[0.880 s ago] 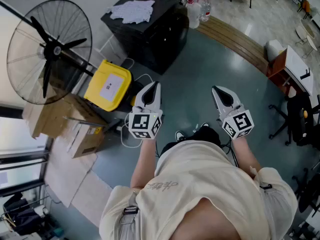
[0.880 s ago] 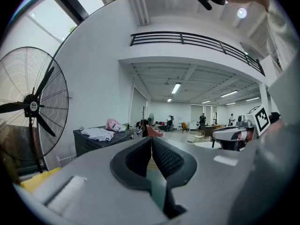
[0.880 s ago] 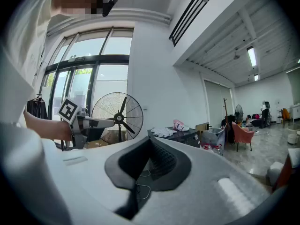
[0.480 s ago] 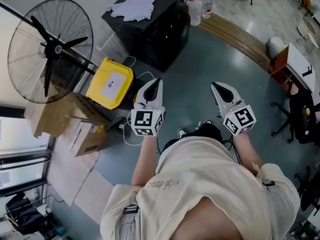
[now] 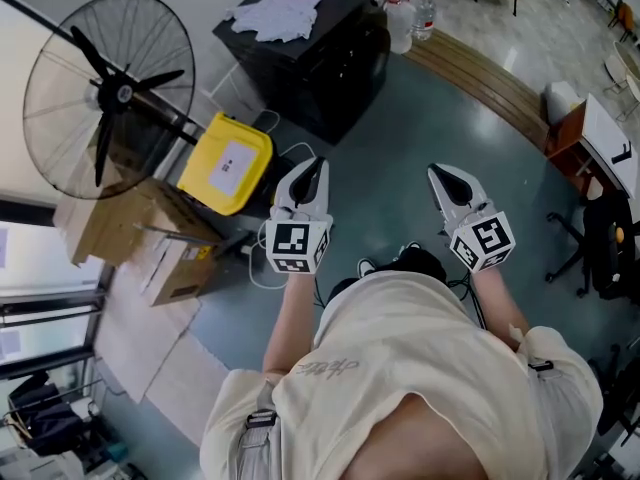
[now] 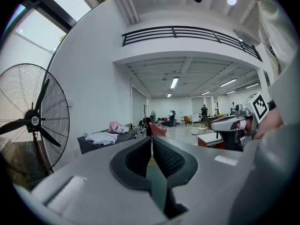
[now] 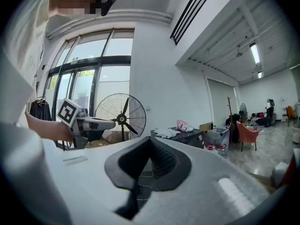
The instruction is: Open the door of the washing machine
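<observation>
Not much has moved since the earlier frame. Both hands sit about where they were, and the room has just slid a touch rightward in the head view. Closest in, the left gripper [image 5: 311,165] and right gripper [image 5: 441,174] are held out level past the person's cream shirt [image 5: 400,368], both with jaws pressed together on nothing. Beyond them are white cables [image 5: 262,273], a yellow case [image 5: 225,163] and cardboard boxes [image 5: 110,223], then a pedestal fan [image 5: 105,93]. Farthest back is a black cabinet [image 5: 320,68] with white cloth [image 5: 275,16] on top and water bottles [image 5: 405,18] beside it. The washing machine can't be picked out in any view.
</observation>
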`<action>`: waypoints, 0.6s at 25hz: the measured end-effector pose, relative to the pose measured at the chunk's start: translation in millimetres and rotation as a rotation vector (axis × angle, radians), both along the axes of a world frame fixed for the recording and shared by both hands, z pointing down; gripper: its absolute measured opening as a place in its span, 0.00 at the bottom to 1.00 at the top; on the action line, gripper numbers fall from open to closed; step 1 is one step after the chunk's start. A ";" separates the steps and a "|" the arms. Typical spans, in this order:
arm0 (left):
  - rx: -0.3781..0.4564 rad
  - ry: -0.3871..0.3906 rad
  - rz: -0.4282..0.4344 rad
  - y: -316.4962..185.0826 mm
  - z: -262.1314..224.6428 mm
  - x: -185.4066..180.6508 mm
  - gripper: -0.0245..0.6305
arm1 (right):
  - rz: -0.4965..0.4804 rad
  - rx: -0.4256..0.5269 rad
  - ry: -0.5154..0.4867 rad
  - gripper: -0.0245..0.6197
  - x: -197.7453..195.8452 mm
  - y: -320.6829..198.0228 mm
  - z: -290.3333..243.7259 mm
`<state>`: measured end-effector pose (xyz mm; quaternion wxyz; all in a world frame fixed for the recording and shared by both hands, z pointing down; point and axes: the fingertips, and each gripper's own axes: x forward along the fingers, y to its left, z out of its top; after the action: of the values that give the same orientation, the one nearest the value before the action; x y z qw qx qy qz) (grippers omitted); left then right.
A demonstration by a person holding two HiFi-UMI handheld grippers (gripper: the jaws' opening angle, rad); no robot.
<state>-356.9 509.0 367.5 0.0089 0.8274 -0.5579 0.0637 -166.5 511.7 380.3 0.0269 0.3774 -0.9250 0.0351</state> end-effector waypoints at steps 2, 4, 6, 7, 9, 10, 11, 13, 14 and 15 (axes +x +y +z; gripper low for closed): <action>-0.021 0.024 0.004 -2.1 2.8 5.0 0.12 | -0.005 0.006 0.003 0.04 3.6 -4.1 -0.8; -0.044 0.045 0.006 -5.5 5.9 10.5 0.21 | -0.002 0.017 -0.001 0.04 9.4 -9.5 -2.9; -0.058 0.042 0.003 -10.9 7.6 16.3 0.26 | 0.002 0.022 -0.012 0.04 16.0 -16.0 -5.7; -0.065 0.037 0.002 -13.8 8.1 19.3 0.27 | 0.002 0.021 -0.016 0.04 19.4 -18.9 -7.0; -0.079 0.024 -0.001 -19.3 8.6 26.1 0.29 | -0.001 0.017 -0.019 0.04 27.9 -23.8 -8.9; -0.084 0.017 -0.003 -22.1 8.2 30.2 0.29 | -0.002 0.016 -0.019 0.04 33.6 -26.5 -9.7; -0.087 0.012 -0.005 -25.3 7.3 34.7 0.29 | -0.002 0.016 -0.018 0.04 40.4 -29.9 -10.6; -0.089 0.004 -0.010 -32.2 5.3 44.9 0.28 | 0.001 0.016 -0.022 0.04 55.7 -38.7 -11.7; -0.089 -0.001 -0.013 -35.5 4.9 50.1 0.28 | 0.004 0.014 -0.026 0.04 63.4 -43.6 -11.5; -0.091 -0.006 -0.016 -38.6 5.3 55.2 0.28 | 0.008 0.010 -0.031 0.04 70.9 -48.2 -10.8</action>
<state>-301.7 470.5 372.7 0.0455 0.8215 -0.5610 0.0914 -95.6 463.4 369.5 0.0106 0.3806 -0.9239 0.0363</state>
